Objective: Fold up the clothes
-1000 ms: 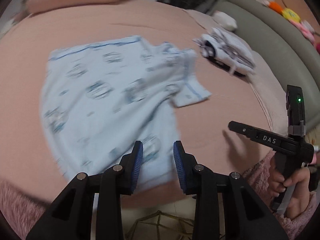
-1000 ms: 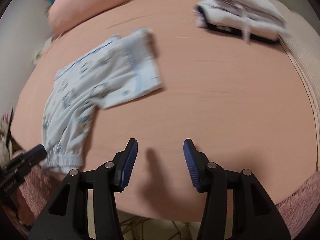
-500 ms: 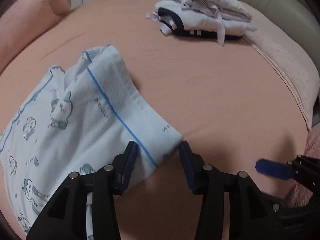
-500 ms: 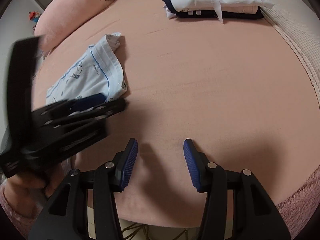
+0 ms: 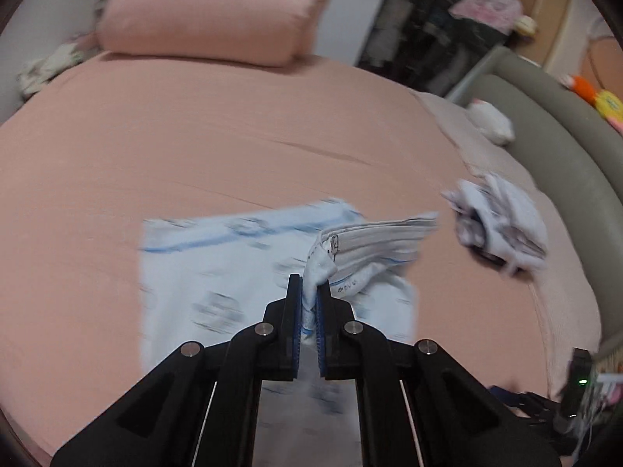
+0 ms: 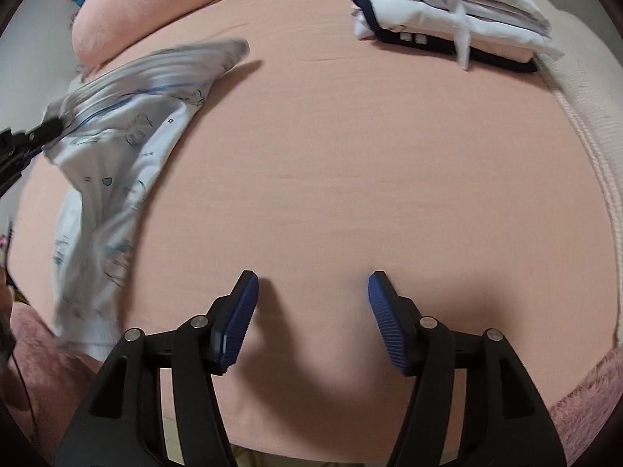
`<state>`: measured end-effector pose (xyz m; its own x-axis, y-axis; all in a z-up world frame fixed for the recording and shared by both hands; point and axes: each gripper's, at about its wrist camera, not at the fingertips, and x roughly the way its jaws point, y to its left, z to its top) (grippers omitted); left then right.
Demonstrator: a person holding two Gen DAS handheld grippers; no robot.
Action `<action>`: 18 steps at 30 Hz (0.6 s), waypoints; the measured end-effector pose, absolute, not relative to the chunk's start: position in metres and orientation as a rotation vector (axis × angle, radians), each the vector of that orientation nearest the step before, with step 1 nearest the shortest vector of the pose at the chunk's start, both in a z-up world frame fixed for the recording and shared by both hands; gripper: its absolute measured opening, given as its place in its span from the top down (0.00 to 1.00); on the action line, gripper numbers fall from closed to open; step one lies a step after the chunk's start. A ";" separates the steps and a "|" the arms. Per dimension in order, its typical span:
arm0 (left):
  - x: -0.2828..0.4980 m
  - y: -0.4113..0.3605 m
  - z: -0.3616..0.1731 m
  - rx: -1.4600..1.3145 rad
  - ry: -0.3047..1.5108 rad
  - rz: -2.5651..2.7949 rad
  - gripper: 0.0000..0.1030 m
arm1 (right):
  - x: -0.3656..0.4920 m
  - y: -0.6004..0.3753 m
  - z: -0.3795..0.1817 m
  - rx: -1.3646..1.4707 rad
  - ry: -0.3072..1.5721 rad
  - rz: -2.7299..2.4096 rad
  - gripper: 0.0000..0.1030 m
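Since before: left tool (image 5: 308, 295) goes from open to clamped on the garment's corner.
Garment (image 6: 117, 148): pale blue printed, on bed (image 6: 350, 155), corner lifted, long axis toward pillow (image 5: 210, 11).
Nearer tool: left.
Right tool (image 6: 313, 295): spread wide, holding nothing, well right of garment.

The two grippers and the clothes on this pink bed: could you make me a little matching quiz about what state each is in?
Things:
1. left gripper
2. right gripper
3. pale blue printed garment
4. stack of white and navy clothes

States:
A. folded, lying at the far side of the bed
B. open, holding nothing
C. pinched at one corner and lifted
D. shut on cloth

Pairs: 1-D, 2-B, 3-C, 4-A
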<state>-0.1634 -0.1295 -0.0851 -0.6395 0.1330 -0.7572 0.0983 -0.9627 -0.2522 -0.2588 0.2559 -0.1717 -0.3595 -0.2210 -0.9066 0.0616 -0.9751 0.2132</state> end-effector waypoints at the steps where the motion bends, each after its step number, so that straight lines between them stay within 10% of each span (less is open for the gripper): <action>1: -0.169 -0.148 -0.088 -1.368 -0.433 2.820 0.94 | -0.266 0.253 -0.169 1.655 -0.228 -2.426 0.41; 18: -0.224 -0.244 -0.178 -1.539 -0.746 2.562 0.93 | -0.430 0.101 -0.127 1.382 0.223 -2.296 0.42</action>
